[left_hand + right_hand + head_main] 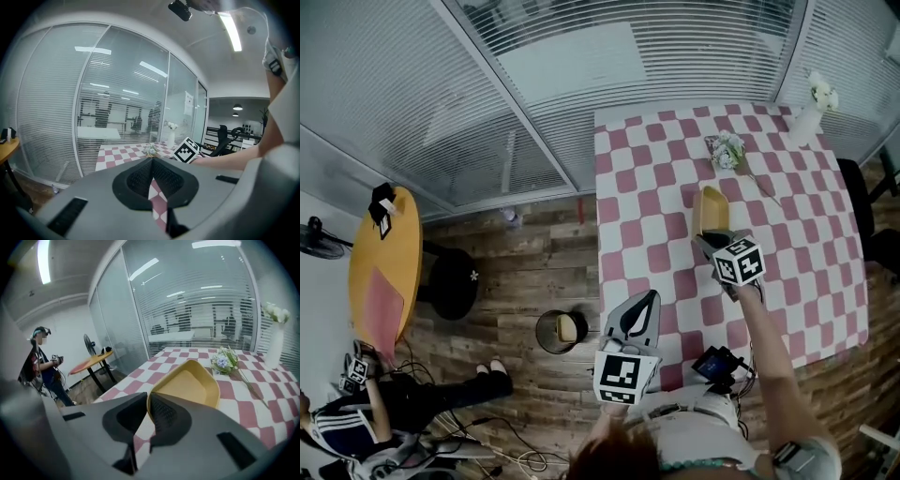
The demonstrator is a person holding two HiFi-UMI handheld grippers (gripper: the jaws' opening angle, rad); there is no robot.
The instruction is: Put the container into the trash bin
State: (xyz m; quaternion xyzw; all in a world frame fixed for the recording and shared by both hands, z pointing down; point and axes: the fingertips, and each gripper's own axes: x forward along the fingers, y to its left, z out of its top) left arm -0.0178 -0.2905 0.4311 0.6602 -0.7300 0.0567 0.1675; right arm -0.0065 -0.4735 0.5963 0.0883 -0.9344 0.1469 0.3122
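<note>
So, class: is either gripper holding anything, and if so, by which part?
The right gripper pinches the yellow container by its near rim, one jaw inside, one outside. The left gripper is shut and holds nothing.

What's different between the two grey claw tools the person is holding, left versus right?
The right gripper is shut on the rim of the yellow container; the left gripper has its jaws together with nothing between them. The right gripper is out over the checked table, while the left gripper is near the table's edge, closer to the trash bin. Both are grey, with the same two-jaw shape.
</note>
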